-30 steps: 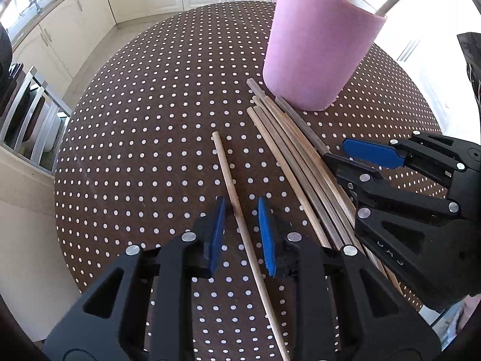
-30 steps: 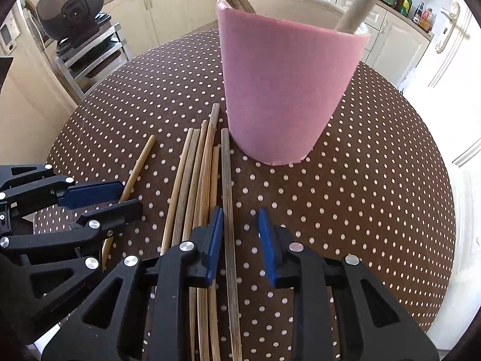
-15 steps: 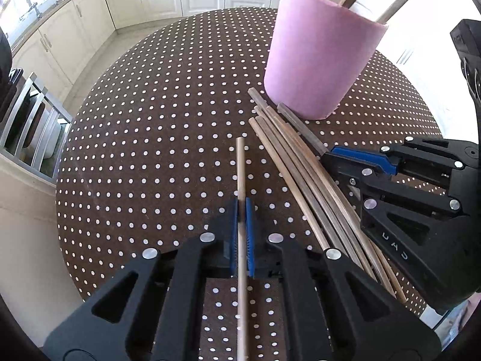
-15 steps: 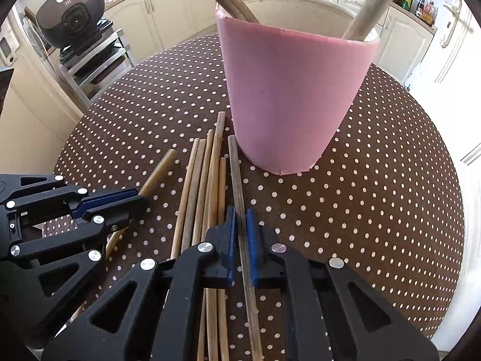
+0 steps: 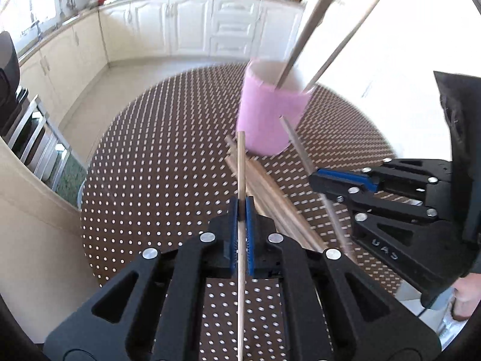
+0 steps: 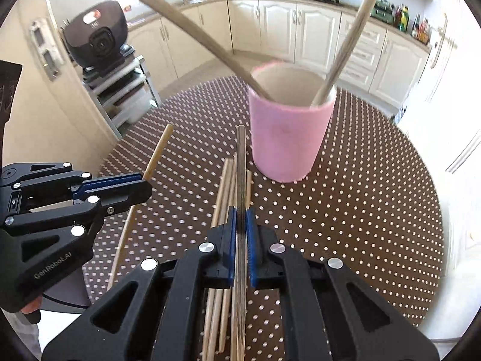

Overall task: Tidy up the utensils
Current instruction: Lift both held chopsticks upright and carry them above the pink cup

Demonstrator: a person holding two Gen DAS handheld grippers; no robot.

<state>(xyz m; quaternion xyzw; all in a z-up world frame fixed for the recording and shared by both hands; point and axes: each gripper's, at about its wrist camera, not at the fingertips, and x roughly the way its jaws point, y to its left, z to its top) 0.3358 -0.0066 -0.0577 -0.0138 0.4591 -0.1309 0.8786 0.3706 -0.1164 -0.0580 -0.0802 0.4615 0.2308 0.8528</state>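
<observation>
Both grippers are now clamping a stick each, and both are lifting off the table.

Left gripper (image 5: 240, 207): a second ago its jaws were standing open around the light wooden stick (image 5: 240, 165) lying flat; now the blue pads are pinching it, and its far end is pointing up off the polka-dot table (image 5: 156, 162) toward the pink cup (image 5: 267, 120).

Right gripper (image 6: 240, 215): same change. Jaws were open astride the darker grey stick (image 6: 240, 162); now they are closing it in tight, with its tip sitting just left of the cup in the right wrist view.

The rest of the stick bundle (image 6: 225, 186) is still lying on the table beneath and between the two grippers, not moved. The cup is staying where it was, with two utensils (image 6: 351, 36) leaning inside it as before.

Both views are showing far more kitchen cabinets and floor than earlier, and the cup is looking smaller and lower in frame. Motion blur is present in the left wrist view.
</observation>
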